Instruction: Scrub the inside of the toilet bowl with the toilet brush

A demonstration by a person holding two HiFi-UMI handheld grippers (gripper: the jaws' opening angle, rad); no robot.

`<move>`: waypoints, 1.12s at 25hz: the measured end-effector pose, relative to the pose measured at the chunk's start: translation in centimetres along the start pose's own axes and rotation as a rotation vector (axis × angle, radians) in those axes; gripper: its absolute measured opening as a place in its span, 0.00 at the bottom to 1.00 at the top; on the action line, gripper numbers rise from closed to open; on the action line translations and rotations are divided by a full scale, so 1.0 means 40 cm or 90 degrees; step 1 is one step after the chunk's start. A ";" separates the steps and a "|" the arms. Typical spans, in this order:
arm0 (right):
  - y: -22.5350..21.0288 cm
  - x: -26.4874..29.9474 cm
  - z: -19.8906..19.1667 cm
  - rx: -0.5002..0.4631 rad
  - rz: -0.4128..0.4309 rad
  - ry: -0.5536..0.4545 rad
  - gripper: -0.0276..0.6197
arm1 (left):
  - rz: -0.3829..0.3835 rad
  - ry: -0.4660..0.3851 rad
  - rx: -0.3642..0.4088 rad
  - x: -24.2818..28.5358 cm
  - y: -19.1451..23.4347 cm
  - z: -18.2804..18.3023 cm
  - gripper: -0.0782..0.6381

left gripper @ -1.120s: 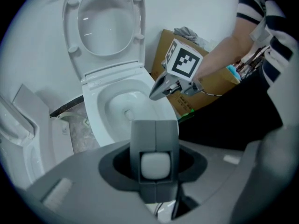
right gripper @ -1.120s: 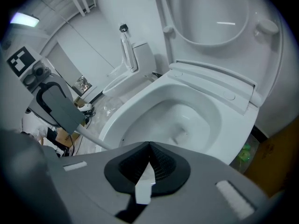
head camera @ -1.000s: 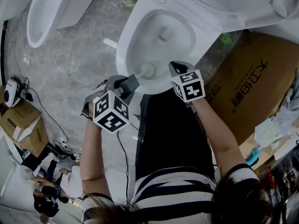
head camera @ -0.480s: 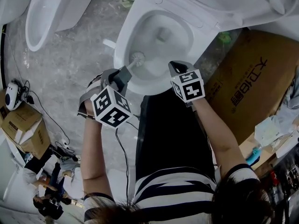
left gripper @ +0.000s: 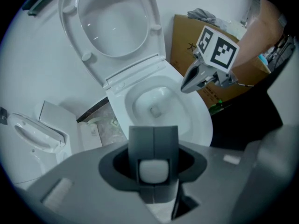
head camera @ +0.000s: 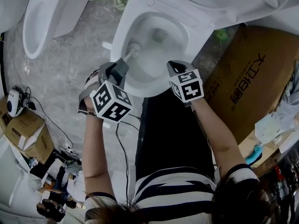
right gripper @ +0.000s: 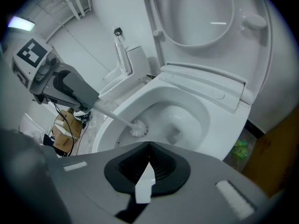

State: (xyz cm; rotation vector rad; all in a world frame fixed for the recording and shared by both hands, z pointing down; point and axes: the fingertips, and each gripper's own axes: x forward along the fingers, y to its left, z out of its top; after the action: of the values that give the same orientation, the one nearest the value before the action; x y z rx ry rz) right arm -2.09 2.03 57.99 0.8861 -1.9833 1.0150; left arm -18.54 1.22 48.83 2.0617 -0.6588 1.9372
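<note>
The white toilet bowl (head camera: 154, 36) lies open at the top of the head view, its seat and lid (left gripper: 112, 27) raised. My left gripper (head camera: 122, 65) is shut on the handle of the toilet brush, and the handle's white end shows between its jaws (left gripper: 153, 169). The bristle head (head camera: 134, 46) presses on the bowl's left inner wall, and the right gripper view shows that brush head (right gripper: 138, 128) low in the bowl. My right gripper (head camera: 174, 66) hangs shut and empty over the front rim, right of the brush.
A second toilet (head camera: 39, 17) stands to the upper left on the grey floor. A large cardboard box (head camera: 243, 83) sits close on the right. Small boxes (head camera: 23, 125) and cables lie at the left. My black-clad legs stand before the bowl.
The left gripper swept the brush head from the bowl's front inner wall up along its left side. The right gripper has hardly moved.
</note>
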 end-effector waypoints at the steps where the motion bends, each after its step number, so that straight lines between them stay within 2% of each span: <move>1: -0.004 -0.001 -0.001 0.002 -0.001 0.000 0.04 | 0.008 -0.005 0.001 0.004 0.007 0.009 0.11; 11: -0.047 -0.016 -0.010 0.029 -0.020 -0.007 0.04 | 0.073 -0.075 0.005 0.043 0.077 0.115 0.11; 23: -0.067 -0.049 0.000 0.054 -0.034 -0.030 0.04 | 0.084 -0.147 0.024 0.046 0.083 0.222 0.11; 28: -0.068 -0.081 0.016 0.054 -0.045 -0.035 0.04 | 0.067 -0.160 0.001 0.024 0.078 0.222 0.11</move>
State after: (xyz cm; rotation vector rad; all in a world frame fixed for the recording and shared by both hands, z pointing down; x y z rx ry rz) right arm 1.56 1.04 55.99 1.0340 -1.9522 1.0514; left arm -12.18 -5.79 48.54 2.3386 -0.8338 1.7450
